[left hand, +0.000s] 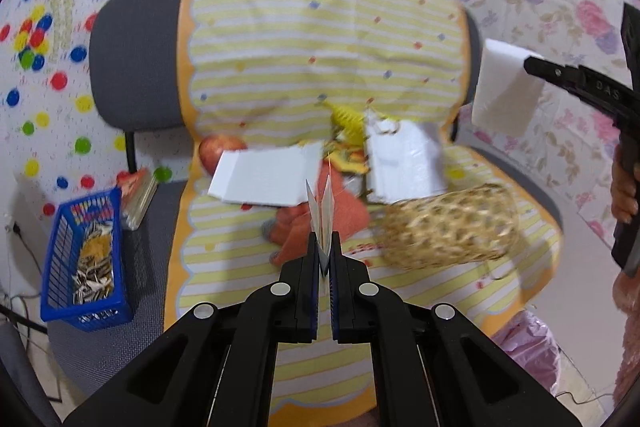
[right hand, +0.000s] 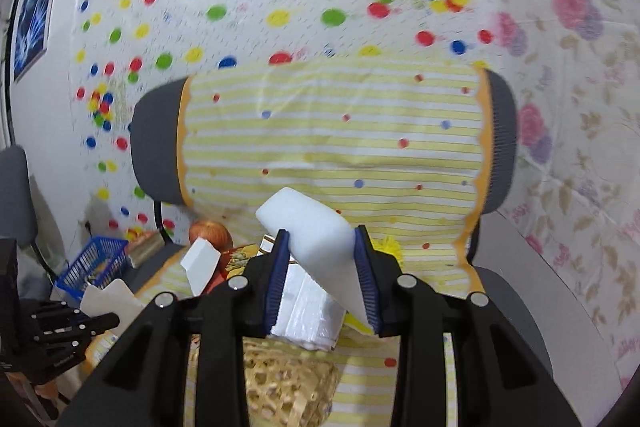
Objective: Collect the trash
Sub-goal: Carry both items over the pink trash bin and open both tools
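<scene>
My left gripper (left hand: 325, 247) is shut on a thin folded piece of white card (left hand: 322, 207), which stands up between the pads. My right gripper (right hand: 321, 233) is shut on a white foam block (right hand: 308, 223) and holds it tilted in the air in front of the chair back. In the left wrist view the same block (left hand: 504, 87) hangs at the right on one black finger (left hand: 568, 77). Two white foam sheets (left hand: 268, 179) (left hand: 404, 163), yellow peel (left hand: 348, 119) and an orange cloth (left hand: 352, 211) lie on the striped seat below.
A grey chair (left hand: 132, 59) is draped with a yellow striped cloth (left hand: 320, 39). On the seat are a woven basket (left hand: 448, 227) on its side and an apple (left hand: 218, 149). A blue basket (left hand: 86, 259) with scraps sits at the seat's left edge. A pink bag (left hand: 532, 343) lies lower right.
</scene>
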`<state>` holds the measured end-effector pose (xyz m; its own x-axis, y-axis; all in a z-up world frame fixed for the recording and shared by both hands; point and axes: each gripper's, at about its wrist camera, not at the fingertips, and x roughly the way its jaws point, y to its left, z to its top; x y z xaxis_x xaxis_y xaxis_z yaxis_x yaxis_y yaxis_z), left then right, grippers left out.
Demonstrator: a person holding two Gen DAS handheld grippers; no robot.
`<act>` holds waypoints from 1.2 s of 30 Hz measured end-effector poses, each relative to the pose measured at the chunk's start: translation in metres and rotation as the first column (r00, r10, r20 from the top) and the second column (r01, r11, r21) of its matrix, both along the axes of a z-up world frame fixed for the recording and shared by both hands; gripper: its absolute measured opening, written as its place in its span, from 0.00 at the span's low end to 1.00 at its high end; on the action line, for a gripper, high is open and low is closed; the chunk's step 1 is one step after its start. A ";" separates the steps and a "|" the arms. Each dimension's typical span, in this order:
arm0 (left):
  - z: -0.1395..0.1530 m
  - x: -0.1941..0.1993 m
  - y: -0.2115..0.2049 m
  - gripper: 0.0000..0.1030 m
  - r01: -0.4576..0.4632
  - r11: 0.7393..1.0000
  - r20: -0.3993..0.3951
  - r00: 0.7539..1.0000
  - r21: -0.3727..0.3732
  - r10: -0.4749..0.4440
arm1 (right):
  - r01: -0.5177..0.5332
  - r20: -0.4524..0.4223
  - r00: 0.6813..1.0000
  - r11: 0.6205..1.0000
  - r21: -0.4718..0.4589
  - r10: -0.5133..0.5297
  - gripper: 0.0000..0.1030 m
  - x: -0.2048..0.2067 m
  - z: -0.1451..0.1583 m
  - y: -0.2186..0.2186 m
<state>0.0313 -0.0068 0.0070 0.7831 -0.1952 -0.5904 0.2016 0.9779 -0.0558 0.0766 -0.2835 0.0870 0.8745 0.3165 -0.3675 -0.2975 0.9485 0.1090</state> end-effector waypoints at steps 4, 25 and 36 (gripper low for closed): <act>0.014 -0.022 -0.020 0.05 0.073 0.997 0.048 0.996 -0.014 -0.072 | 0.051 -0.015 0.999 0.996 0.070 -0.050 0.32 -0.044 -0.004 -0.022; -0.048 -0.107 -0.168 0.05 0.488 0.873 -0.011 0.873 -0.004 -0.488 | 0.365 -0.258 0.896 0.930 -0.031 -0.361 0.35 -0.211 -0.098 -0.077; -0.086 -0.128 -0.223 0.05 0.636 0.772 -0.065 0.770 0.001 -0.635 | 0.480 -0.354 0.818 0.877 -0.014 -0.453 0.36 -0.246 -0.142 -0.109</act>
